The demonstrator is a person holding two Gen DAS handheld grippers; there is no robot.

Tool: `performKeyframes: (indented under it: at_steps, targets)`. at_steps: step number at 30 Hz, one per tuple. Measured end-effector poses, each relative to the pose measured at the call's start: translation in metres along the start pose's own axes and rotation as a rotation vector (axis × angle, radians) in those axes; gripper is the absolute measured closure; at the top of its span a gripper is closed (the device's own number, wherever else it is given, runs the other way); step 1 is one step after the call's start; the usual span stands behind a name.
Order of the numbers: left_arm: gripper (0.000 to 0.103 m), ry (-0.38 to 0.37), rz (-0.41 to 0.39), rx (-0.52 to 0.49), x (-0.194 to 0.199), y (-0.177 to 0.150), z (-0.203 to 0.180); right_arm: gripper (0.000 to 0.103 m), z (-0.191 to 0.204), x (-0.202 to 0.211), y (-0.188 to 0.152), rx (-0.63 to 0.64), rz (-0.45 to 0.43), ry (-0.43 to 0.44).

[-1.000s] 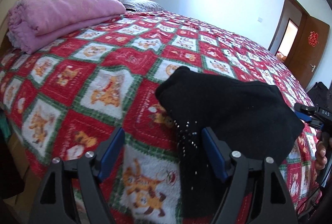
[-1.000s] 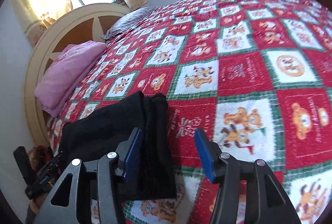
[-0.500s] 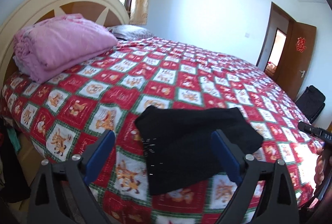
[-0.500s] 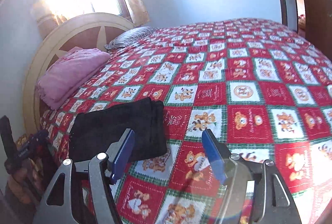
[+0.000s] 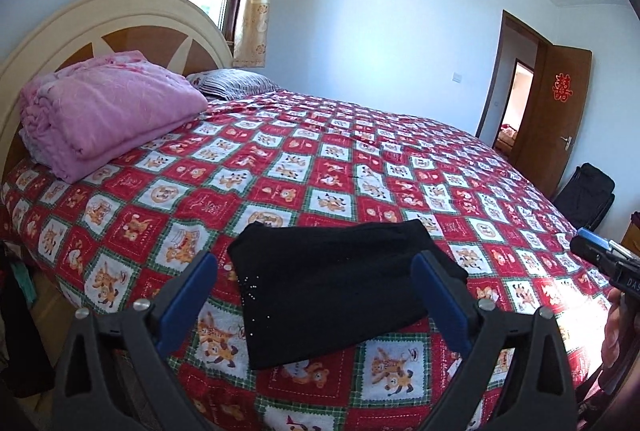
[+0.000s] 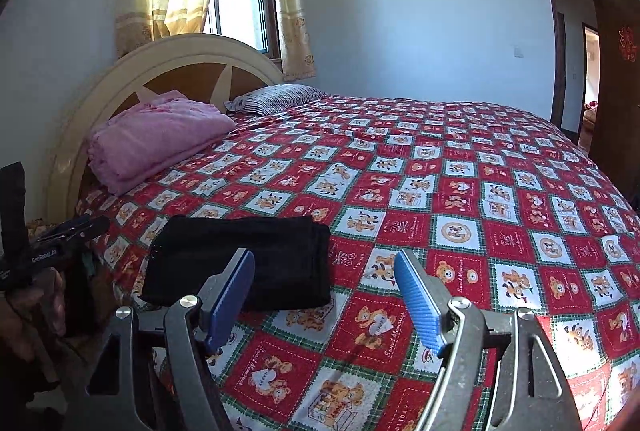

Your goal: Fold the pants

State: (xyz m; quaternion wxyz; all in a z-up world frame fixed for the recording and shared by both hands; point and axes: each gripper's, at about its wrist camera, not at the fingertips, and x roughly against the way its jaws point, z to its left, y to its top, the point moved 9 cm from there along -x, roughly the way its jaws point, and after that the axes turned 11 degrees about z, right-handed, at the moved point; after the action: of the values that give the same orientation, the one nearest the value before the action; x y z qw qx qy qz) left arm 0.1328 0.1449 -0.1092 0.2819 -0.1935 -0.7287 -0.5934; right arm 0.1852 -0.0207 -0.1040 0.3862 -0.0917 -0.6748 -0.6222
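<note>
The black pants [image 5: 332, 283] lie folded into a compact rectangle near the front edge of the bed; they also show in the right wrist view [image 6: 244, 263]. My left gripper [image 5: 316, 271] is open and empty, held back from the bed with the pants seen between its blue pads. My right gripper [image 6: 324, 267] is open and empty, held back above the bed edge, just right of the pants. The right gripper's tip shows at the far right of the left wrist view [image 5: 604, 255]; the left gripper's body shows at the left edge of the right wrist view [image 6: 44, 255].
A red patterned bedspread [image 5: 360, 167] covers the bed. A folded pink blanket [image 5: 104, 111] and a striped pillow [image 5: 232, 83] lie by the headboard [image 6: 172, 59]. An open wooden door [image 5: 560, 103] and a black bag [image 5: 588, 199] are at the right.
Both grippers have pulled up and back from the folded pants, so the view widened to the whole bed. The pants stay flat where they were left.
</note>
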Motion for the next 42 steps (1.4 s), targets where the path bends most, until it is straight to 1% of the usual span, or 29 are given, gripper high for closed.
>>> performKeyframes:
  at_steps: [10, 26, 29, 31, 34, 37, 42]
  targets:
    - [0.003, 0.000, 0.001, -0.004, -0.0009, -0.0004, -0.0003, 0.029, 0.0101, 0.0046, -0.0001, 0.011, -0.016, 0.019]
    - [0.003, 0.011, 0.005, -0.017, -0.0031, -0.0024, 0.0026, 0.029, 0.0060, 0.0048, 0.0006, -0.012, -0.021, 0.021]
    - [0.000, 0.036, -0.003, -0.036, -0.0028, -0.0014, 0.0027, 0.029, 0.0059, 0.0050, 0.0009, -0.009, -0.022, 0.019]
    - [0.000, 0.053, -0.014, -0.047, -0.0011, 0.0005, 0.0023, 0.029, 0.0069, 0.0051, 0.0015, -0.007, -0.023, 0.018]
    - [0.000, 0.055, -0.019, -0.066, 0.0011, 0.0026, 0.0002, 0.029, 0.0076, 0.0051, 0.0017, 0.001, -0.026, 0.013]
    - [0.000, 0.079, -0.036, -0.061, 0.0040, 0.0056, 0.0022, 0.029, 0.0083, 0.0051, 0.0012, 0.004, -0.025, 0.010]
    - [0.000, 0.085, -0.024, -0.045, 0.0029, 0.0071, 0.0053, 0.029, 0.0092, 0.0050, 0.0007, 0.006, -0.025, 0.008]
